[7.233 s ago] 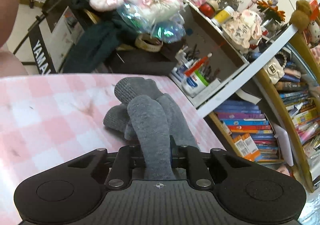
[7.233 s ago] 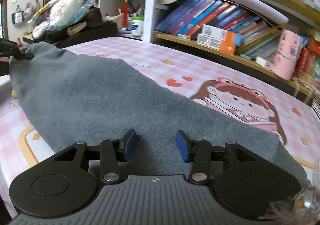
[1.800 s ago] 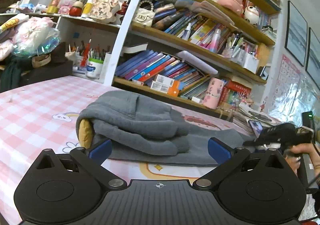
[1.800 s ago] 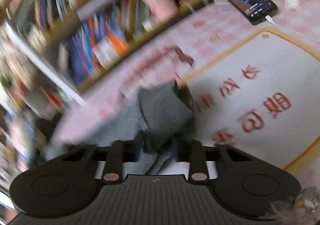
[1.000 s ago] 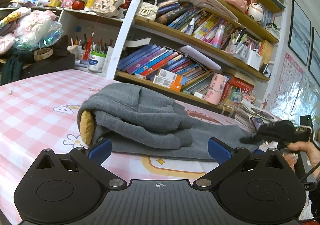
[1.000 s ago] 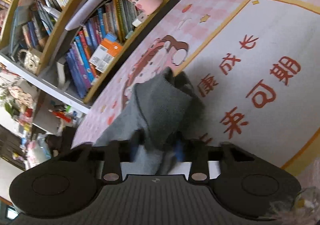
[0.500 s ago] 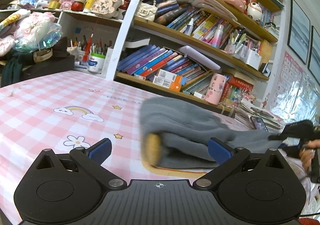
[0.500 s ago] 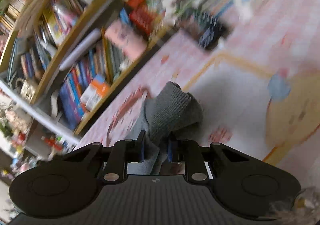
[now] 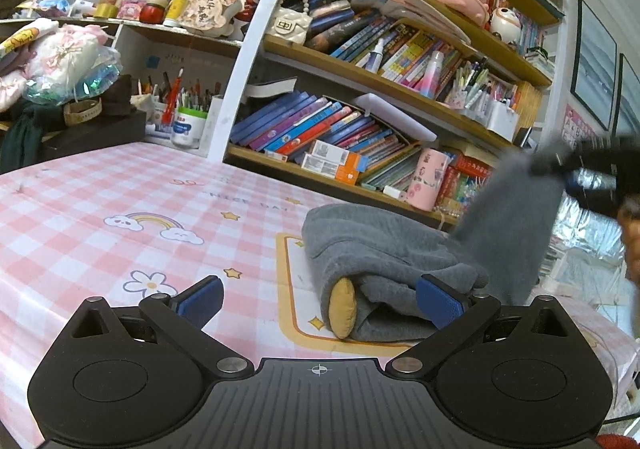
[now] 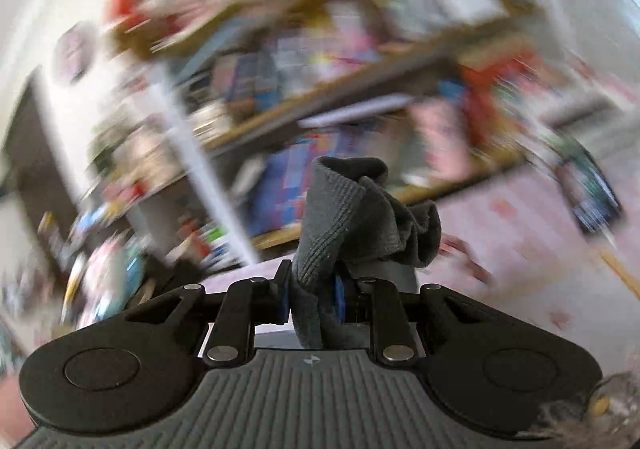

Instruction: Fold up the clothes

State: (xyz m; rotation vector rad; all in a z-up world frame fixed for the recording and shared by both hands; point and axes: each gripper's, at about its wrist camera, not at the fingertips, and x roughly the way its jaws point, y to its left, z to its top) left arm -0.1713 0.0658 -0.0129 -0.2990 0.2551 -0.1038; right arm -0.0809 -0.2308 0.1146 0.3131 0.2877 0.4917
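Grey cloth, a soft garment [image 9: 384, 249], lies partly bunched and rolled on the pink checked surface [image 9: 120, 217], right of the middle. A yellow bit [image 9: 343, 307] peeks out at its near end. One end is lifted high on the far right, pinched tight in the right claw [image 10: 310, 299], whose view is blurred. The left claw [image 9: 320, 299] is spread wide and holds nothing, low and just in front of the bundle. I think the folding is partway: the lifted end must come down neatly.

Open counter left, cloth blocking right

The pink checked counter [image 9: 120, 209] lies bare across the left and centre of the frame; the grey garment [image 9: 384, 261] fills lower right, the bookshelf [image 9: 360, 121] walls off the back.
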